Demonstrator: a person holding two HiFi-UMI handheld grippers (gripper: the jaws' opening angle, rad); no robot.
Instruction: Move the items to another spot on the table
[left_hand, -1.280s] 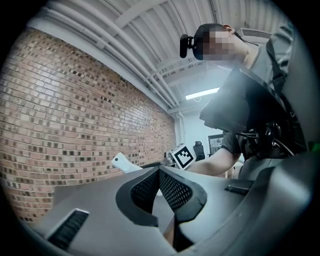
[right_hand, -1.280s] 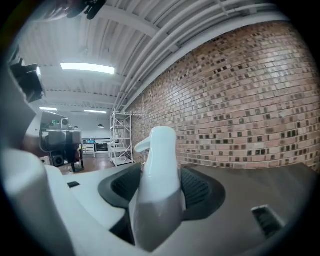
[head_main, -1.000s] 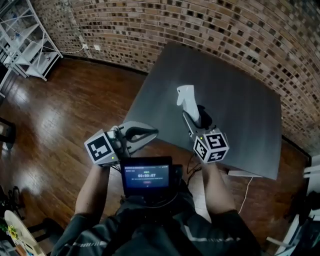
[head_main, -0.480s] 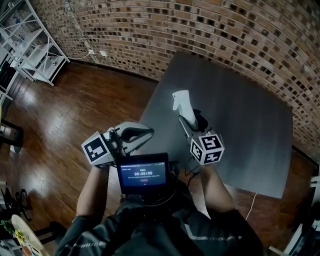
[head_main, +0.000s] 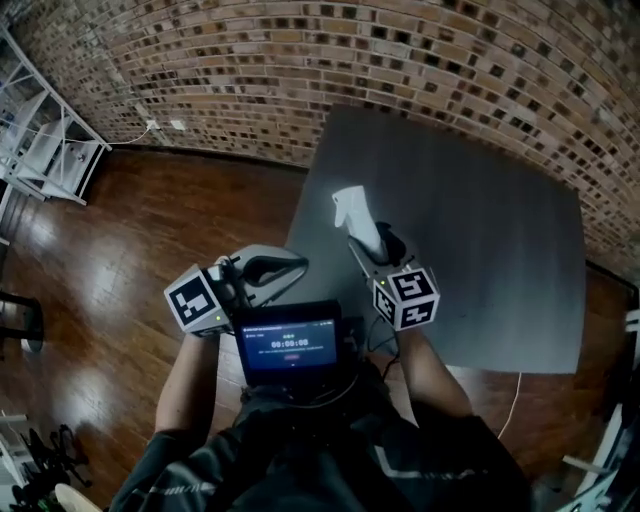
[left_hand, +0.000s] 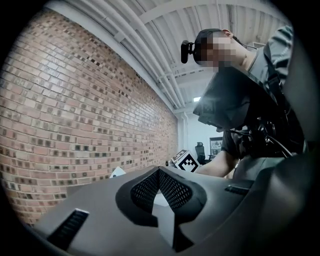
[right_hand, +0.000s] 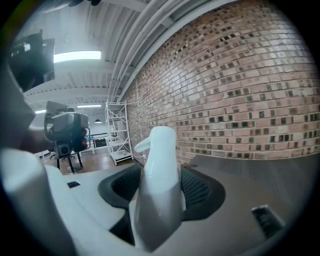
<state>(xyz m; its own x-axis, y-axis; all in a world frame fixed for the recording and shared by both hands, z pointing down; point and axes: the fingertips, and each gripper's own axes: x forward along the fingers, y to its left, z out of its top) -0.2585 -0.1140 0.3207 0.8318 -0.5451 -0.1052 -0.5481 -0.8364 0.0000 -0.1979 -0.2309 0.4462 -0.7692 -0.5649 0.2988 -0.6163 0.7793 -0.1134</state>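
Observation:
My right gripper (head_main: 372, 243) is shut on a white handle-shaped object (head_main: 352, 208), held upright above the near-left part of the dark grey table (head_main: 480, 230). In the right gripper view the white object (right_hand: 161, 165) stands between the two dark pads and fills the gap of the right gripper (right_hand: 159, 200). My left gripper (head_main: 296, 266) hangs off the table's left edge, over the wooden floor. Its jaws meet with nothing between them, as the left gripper view shows (left_hand: 159, 174).
A brick wall (head_main: 300, 70) runs behind the table. A white shelf unit (head_main: 40, 150) stands at the far left on the wooden floor (head_main: 120, 250). A small screen (head_main: 290, 345) sits at the person's chest. A thin cable (head_main: 512, 400) hangs by the table's near right corner.
The right gripper has carried the white object a little toward the table's left edge. The head view has shifted. The left gripper has stayed about where it was.

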